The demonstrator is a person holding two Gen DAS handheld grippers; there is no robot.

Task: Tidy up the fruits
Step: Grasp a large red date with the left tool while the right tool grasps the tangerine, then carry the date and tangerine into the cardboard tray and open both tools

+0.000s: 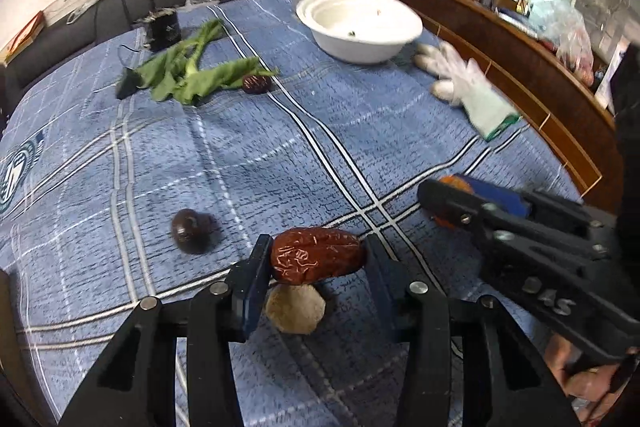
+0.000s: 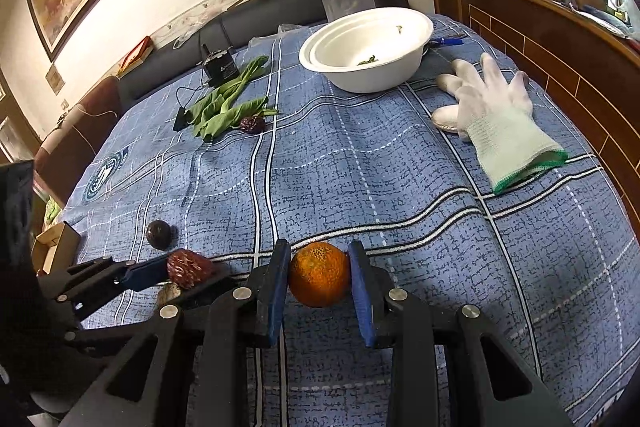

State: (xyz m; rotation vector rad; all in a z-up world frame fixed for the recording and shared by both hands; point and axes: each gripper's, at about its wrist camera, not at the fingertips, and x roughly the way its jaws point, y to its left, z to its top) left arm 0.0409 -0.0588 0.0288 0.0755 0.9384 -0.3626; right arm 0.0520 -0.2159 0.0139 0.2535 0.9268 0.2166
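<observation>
Through the left wrist camera we see our left gripper (image 1: 316, 259) clenched on a wrinkled red jujube (image 1: 318, 255), one blue pad pressed to each end of it, the fruit lifted above the blue plaid cloth (image 1: 248, 163). Directly beneath the jujube a pale, rough round item (image 1: 295, 309) lies on the cloth; we cannot tell what it is. To the left of these fingers and slightly ahead rests a dark round fruit (image 1: 188, 230), apart from everything else. Far ahead and to the left, green leafy stalks (image 1: 192, 71) sprawl on the cloth, with a second dark wrinkled jujube (image 1: 256, 83) touching their right edge. Far ahead, a white bowl (image 1: 358, 25) stands with a tiny green scrap inside. To the right of it a white knit glove (image 1: 466, 83) lies flat.

Through the right wrist camera our right gripper (image 2: 319, 277) grips a small orange (image 2: 319, 275) between its blue pads, both pads in contact with the peel. To its left the other tool appears with the red jujube in its fingers. The dark round fruit sits ahead of that, near the cloth's left edge. Far ahead to the left lie the greens with the second jujube beside them; the bowl stands far ahead, nearly straight on, and the glove lies ahead to the right, well apart from the orange.
</observation>
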